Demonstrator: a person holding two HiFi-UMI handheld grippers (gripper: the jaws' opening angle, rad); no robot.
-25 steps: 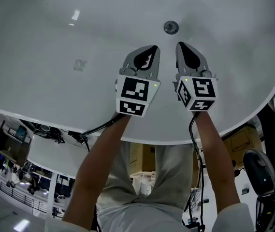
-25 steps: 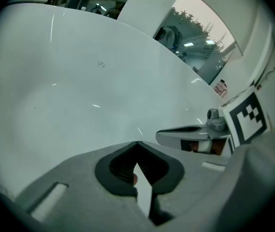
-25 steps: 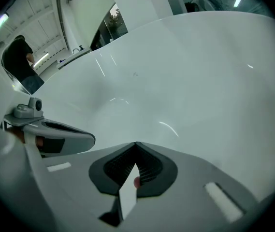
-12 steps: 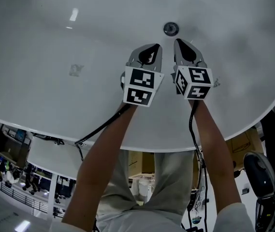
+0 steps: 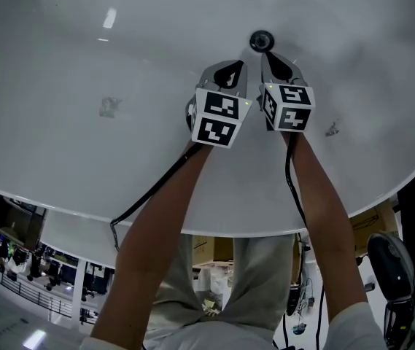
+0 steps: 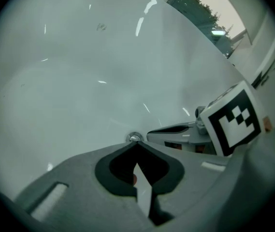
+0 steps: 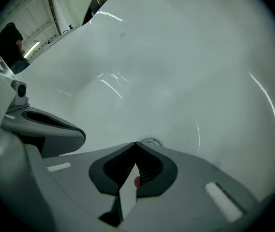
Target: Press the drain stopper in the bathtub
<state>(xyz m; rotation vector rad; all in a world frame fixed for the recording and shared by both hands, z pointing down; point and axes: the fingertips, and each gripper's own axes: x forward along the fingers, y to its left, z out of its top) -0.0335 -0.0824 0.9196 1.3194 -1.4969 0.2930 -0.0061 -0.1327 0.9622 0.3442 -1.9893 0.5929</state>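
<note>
The round metal drain stopper (image 5: 261, 41) sits in the floor of the white bathtub (image 5: 83, 137), near the top of the head view. My right gripper (image 5: 268, 55) is shut, with its tip just short of the stopper; I cannot tell whether they touch. My left gripper (image 5: 233, 66) is shut too, close beside it on the left and slightly further back. In the left gripper view the stopper (image 6: 134, 138) peeks just past the closed left gripper (image 6: 136, 143), with the right gripper (image 6: 176, 129) alongside. The stopper (image 7: 150, 141) also shows just beyond the shut right gripper (image 7: 136, 144).
The tub's near rim (image 5: 214, 228) curves under both forearms. A small grey mark (image 5: 107, 106) lies on the tub floor at left, another (image 5: 331, 130) at right. A black cable (image 5: 152, 188) trails from the left gripper over the rim.
Both grippers have moved forward across the tub floor toward the drain stopper; the right tip now reaches almost to it. Both stayed shut.
</note>
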